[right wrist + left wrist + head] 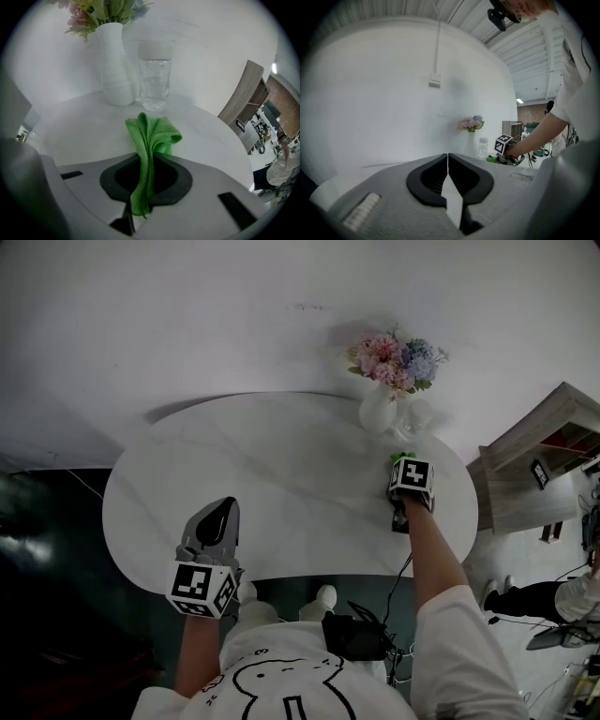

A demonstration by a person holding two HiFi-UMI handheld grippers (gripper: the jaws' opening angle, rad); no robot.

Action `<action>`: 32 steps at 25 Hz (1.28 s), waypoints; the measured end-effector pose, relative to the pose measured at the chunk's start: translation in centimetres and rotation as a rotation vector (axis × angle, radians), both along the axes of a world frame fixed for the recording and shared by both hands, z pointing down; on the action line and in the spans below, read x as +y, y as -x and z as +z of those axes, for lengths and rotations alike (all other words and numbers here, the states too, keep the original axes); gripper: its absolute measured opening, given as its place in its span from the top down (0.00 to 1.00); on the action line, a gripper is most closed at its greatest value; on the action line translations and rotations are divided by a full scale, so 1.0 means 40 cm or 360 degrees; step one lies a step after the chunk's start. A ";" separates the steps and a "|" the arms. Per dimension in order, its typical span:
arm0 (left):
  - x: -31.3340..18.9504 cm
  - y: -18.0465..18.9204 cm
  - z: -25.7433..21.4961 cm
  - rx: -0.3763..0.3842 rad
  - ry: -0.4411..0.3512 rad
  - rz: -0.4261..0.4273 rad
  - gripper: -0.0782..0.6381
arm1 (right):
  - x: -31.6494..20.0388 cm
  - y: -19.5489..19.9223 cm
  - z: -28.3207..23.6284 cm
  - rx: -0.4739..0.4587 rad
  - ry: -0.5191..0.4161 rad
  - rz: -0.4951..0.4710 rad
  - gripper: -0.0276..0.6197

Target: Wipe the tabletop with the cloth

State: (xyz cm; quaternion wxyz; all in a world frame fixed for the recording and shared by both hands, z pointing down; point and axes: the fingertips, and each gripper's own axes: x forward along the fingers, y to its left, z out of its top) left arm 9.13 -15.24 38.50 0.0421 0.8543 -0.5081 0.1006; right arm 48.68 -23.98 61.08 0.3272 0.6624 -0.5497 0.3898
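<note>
Head view: an oval white tabletop (281,474) is seen from above, set against a pale wall (187,315). At its far right edge a white vase (379,414) of pink and blue flowers (398,360) is placed, with a clear glass (419,415) just beside it. The right gripper (403,465) is held low over the right part of the tabletop, near the vase, and a scrap of green is visible at its tip.

In the right gripper view the green cloth (152,136) is shown clamped between the two dark jaw pads. The jaws are closed down on a gathered fold, which runs back through the gap and hangs out behind them. The free front of the cloth is bunched ahead of the jaws and appears to be rested on the tabletop, in front of the vase and the glass and apart from both.

The left gripper (223,512) is held above the near left edge of the tabletop, well apart from the cloth. In the left gripper view its jaws are seen pressed together at the tips — nothing is gripped between them, and only a pale surface shows through the narrow wedge further back. A wooden shelf unit (539,460) is seen past the right end of the tabletop.
</note>
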 end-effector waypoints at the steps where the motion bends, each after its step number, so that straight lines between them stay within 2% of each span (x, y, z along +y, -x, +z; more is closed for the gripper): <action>1: -0.002 0.010 0.000 0.0003 0.0001 -0.0002 0.86 | -0.003 0.010 0.000 0.0003 0.0003 -0.0005 0.89; 32: -0.034 0.264 0.014 0.0088 0.0036 -0.0077 0.86 | -0.055 0.311 -0.003 0.0022 0.0031 -0.0132 0.89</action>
